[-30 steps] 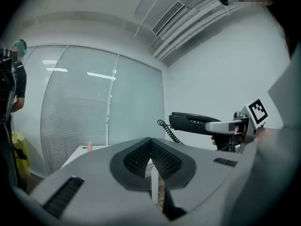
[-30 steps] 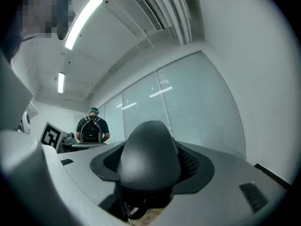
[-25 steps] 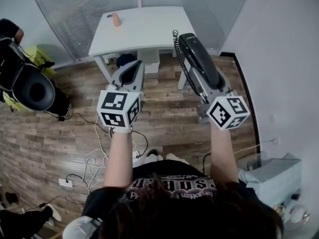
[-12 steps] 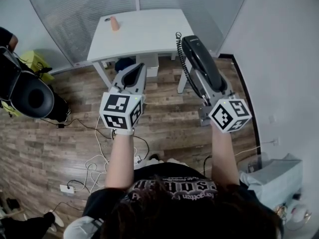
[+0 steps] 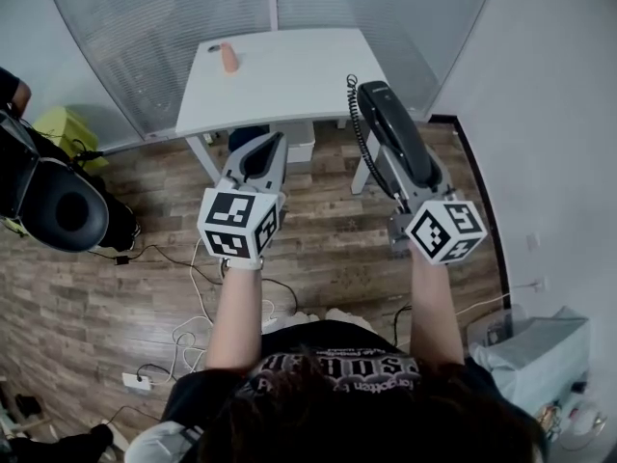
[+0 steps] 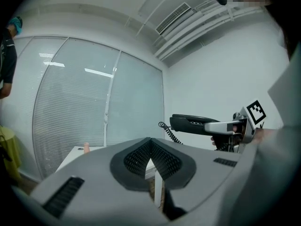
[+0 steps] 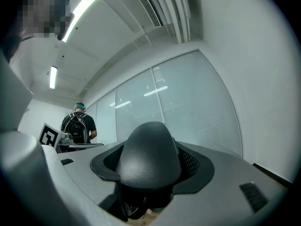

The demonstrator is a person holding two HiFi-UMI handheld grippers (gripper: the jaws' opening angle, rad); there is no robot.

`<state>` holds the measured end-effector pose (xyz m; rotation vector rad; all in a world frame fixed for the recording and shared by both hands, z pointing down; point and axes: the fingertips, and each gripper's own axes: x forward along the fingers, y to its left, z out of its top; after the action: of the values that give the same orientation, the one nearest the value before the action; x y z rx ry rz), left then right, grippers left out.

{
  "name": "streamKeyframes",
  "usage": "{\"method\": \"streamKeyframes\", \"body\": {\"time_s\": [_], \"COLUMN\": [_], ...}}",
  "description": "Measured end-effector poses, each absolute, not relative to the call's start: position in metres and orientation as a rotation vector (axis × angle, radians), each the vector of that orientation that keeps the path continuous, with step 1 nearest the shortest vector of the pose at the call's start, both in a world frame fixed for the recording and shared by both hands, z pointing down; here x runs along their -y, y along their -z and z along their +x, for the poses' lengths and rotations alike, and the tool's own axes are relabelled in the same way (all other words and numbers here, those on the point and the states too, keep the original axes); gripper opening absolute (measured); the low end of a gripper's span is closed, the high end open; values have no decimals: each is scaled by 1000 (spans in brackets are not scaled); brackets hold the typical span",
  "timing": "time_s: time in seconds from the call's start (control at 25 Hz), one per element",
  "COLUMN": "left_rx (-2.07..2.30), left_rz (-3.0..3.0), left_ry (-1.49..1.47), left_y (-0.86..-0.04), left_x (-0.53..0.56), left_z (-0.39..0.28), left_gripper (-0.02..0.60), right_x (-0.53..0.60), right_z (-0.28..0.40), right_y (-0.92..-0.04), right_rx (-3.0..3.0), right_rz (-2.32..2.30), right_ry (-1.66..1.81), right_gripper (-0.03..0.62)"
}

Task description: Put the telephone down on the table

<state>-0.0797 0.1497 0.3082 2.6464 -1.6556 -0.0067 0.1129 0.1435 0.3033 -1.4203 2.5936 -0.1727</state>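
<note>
My right tool (image 5: pixel 393 167) is shut tight on the telephone handset (image 5: pixel 390 123). In the right gripper view the round black end of the handset fills the space between the jaws. My left tool (image 5: pixel 262 154) is closed too, tips together, with nothing in it. It is beside the right one, well apart from the phone.

The handset is up in the air over the wood floor (image 5: pixel 328 230), not on anything yet. It is long and black, and its long side runs straight along my tool, away from me. From the left gripper view it looks about level. The curly cord (image 5: pixel 359 128) hangs off its left side, near the far end.

The white surface (image 5: pixel 289 75) is in front of me. It lies ahead of the handset and a bit to the left. From the head view, the far tip of the handset is just by the right front corner of the surface. I cannot tell how high above it I am.

A small tan thing (image 5: pixel 228 58) stands far over on the left side of the surface, well away from where the phone points.

I think I need to move the right tool forward and a little left, then go down so the phone lies flat. The right tool has the job, since it has the phone.
</note>
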Motion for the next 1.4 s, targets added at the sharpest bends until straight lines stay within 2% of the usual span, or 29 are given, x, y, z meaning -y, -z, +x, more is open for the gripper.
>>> {"method": "streamKeyframes", "body": {"time_s": [0.44,0.68,1.4], "left_rx": [1639,1678,1746], "left_rz": [2611,2567,2559], "left_ry": [-2,22,-44], "left_y": [-326,-330,-318], "left_x": [-100,-43,108], "left_z": [-86,-87,-43], "left_gripper": [-2,0,-2], "right_x": [-93,-30,133], "right_z": [112,115,159], "right_y": [-322,-331,-327], "right_rx": [-2582,-2598,-2628], "right_rz": [-1448,-1422,-1380], "right_ry": [237,256,279], "right_gripper": [287,287,287]}}
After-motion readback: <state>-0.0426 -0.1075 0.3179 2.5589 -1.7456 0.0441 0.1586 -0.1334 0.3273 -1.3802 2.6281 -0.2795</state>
